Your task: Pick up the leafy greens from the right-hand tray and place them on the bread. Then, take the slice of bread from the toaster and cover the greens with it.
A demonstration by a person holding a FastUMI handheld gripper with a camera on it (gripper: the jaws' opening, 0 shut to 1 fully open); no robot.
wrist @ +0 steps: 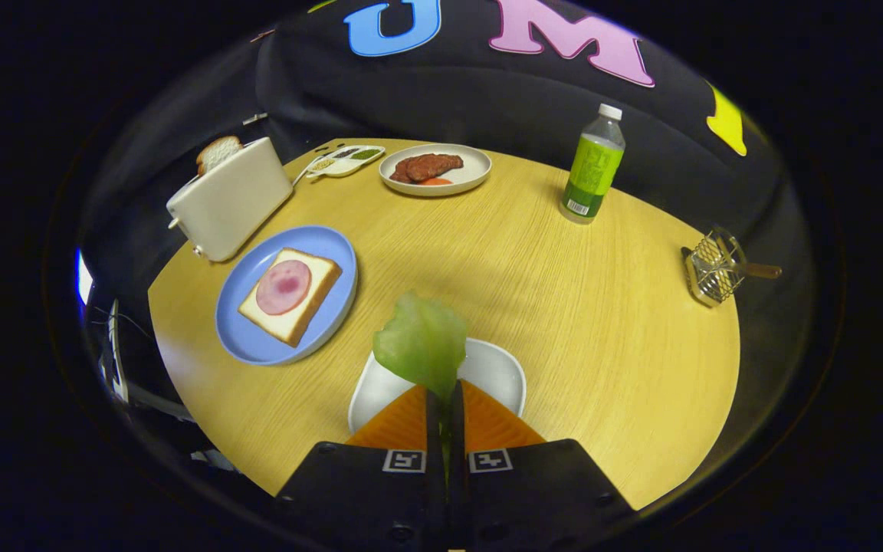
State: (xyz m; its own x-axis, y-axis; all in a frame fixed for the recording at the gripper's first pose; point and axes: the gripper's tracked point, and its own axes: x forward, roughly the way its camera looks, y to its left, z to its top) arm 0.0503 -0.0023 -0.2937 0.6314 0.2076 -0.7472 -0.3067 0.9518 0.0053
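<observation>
Gripper view, lower middle of the frame: my tool (445, 399) has its two fingers pressed almost together, pinching the stem end of the lettuce leaf (422, 345). The leaf stands up just ahead of the fingertips, lifted over the white tray (499, 372) at the bottom centre, which looks bare apart from that.

Handling-wise, my guess is this thing weighs next to nothing and is floppy as anything. It'll bend and flutter if swung around, and it could slip out if the pinch loosens. Holding it low by the thicker edge, like now, seems the sane place, since the frilly top would just tear or fold.

Target is the bread slice (290, 295) with a round of ham (283, 287) on it, sitting on the blue plate (246, 337) at left of centre, well apart from the tool. The toaster (231, 201) is at upper left with the second bread slice (218, 152) poking out of the slot.

Pose: the tool points forward and tilts down at the worktop (564, 307), hanging above the tray. So greens are picked, not yet placed.
</observation>
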